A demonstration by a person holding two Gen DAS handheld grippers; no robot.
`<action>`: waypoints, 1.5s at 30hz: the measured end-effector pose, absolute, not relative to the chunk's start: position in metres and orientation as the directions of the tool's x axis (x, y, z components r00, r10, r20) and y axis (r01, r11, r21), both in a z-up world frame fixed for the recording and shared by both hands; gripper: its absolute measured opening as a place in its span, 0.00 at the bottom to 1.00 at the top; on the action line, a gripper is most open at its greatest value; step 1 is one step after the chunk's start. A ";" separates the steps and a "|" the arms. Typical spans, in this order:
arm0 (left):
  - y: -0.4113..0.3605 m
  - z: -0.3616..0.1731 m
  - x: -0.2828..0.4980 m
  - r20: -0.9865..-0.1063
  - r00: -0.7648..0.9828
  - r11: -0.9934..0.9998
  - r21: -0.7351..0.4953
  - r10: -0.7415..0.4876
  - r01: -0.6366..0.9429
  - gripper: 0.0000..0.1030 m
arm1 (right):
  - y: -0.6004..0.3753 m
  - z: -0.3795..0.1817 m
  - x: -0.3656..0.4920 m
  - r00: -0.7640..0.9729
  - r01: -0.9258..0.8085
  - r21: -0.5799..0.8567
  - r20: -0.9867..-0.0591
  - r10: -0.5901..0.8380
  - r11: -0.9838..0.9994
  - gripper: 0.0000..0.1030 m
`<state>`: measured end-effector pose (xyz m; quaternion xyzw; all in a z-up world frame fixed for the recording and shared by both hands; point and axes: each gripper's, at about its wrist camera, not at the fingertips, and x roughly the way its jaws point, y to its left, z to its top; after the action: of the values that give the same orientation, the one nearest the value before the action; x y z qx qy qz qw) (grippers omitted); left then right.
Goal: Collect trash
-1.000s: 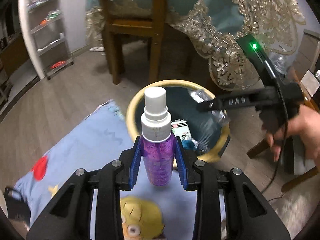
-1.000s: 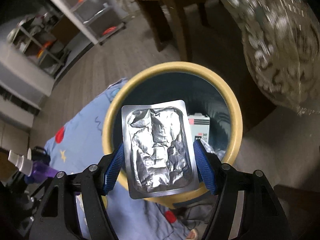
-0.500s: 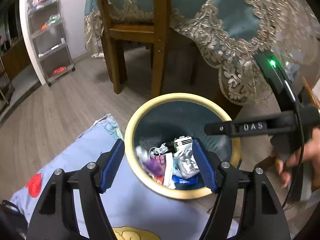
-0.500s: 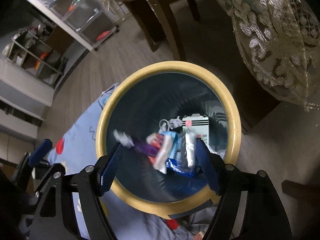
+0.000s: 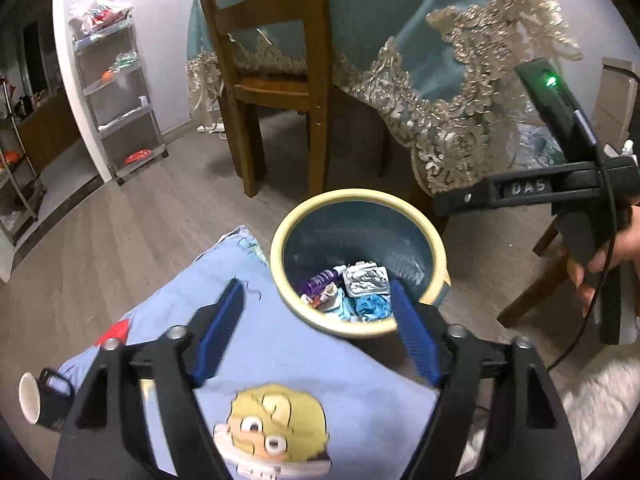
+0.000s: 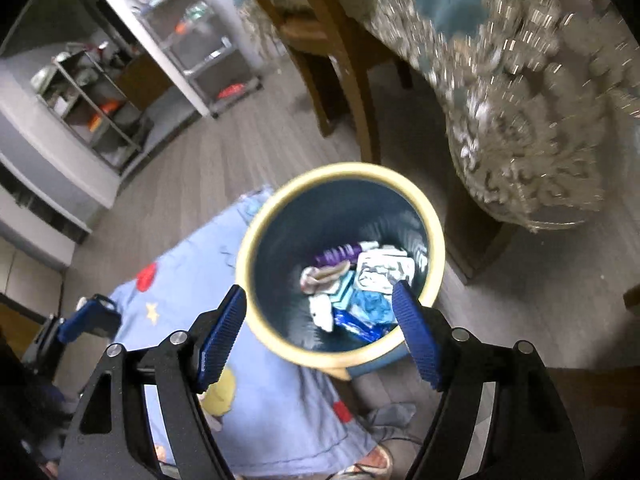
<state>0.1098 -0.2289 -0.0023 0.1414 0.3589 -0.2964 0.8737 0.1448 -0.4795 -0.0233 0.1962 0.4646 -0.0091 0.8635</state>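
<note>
Your left gripper [image 5: 316, 332] is wide open, holding nothing | your right gripper [image 6: 320, 332] too | the purple bottle [image 5: 320, 280] and foil pack [image 5: 366, 280] lie in the bin [image 5: 280, 240] | swing low and you might tip it over

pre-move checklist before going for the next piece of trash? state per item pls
1. Left gripper open, nothing held: ok.
2. Right gripper open, nothing held: ok.
3. Purple spray bottle inside the trash bin: ok.
4. Foil blister pack inside the bin: ok.
5. Bin upright, beside the blue cartoon blanket: ok.
6. Next trash target located: cannot tell; only a paper cup shows at the blanket's edge, unclear if it is trash.
</note>
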 end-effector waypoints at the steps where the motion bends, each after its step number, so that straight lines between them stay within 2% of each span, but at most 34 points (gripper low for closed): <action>1: -0.224 0.001 0.104 -0.709 0.572 0.790 0.034 -0.413 0.613 0.85 | -0.472 -0.015 0.134 0.587 0.180 0.311 -0.796 0.152 0.933 0.78; 5: -0.197 0.016 0.075 -0.692 0.585 0.805 0.010 -0.423 0.594 0.94 | -0.444 0.000 0.096 0.623 0.123 0.250 -0.773 0.122 0.960 0.89; 11: -0.172 0.023 0.047 -0.685 0.614 0.846 -0.004 -0.391 0.534 0.94 | -0.426 0.017 0.047 0.684 0.122 0.193 -0.727 0.058 0.973 0.95; 15: -0.160 0.021 0.032 -0.638 0.660 0.866 -0.023 -0.397 0.499 0.94 | -0.427 0.024 0.029 0.718 0.175 0.210 -0.695 0.021 0.962 0.95; 19: -0.157 0.014 0.042 -0.668 0.666 0.903 -0.021 -0.332 0.429 0.94 | -0.410 0.024 0.019 0.706 0.233 0.092 -0.700 -0.103 0.968 0.95; 24: -0.151 0.012 0.051 -0.669 0.657 0.909 -0.069 -0.349 0.412 0.94 | -0.399 0.026 0.020 0.723 0.191 0.053 -0.683 -0.104 0.980 0.95; 28: -0.155 0.011 0.050 -0.667 0.674 0.912 -0.019 -0.318 0.411 0.94 | -0.402 0.024 0.022 0.720 0.198 0.065 -0.687 -0.101 0.978 0.95; 45: -0.158 0.013 0.047 -0.664 0.677 0.906 -0.002 -0.317 0.423 0.94 | -0.397 0.022 0.023 0.713 0.194 0.068 -0.695 -0.093 0.979 0.95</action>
<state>0.0474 -0.1581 0.0129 0.0761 0.3471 -0.2026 0.9125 0.0233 -0.3967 0.0218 0.0682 0.3705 -0.0777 0.9230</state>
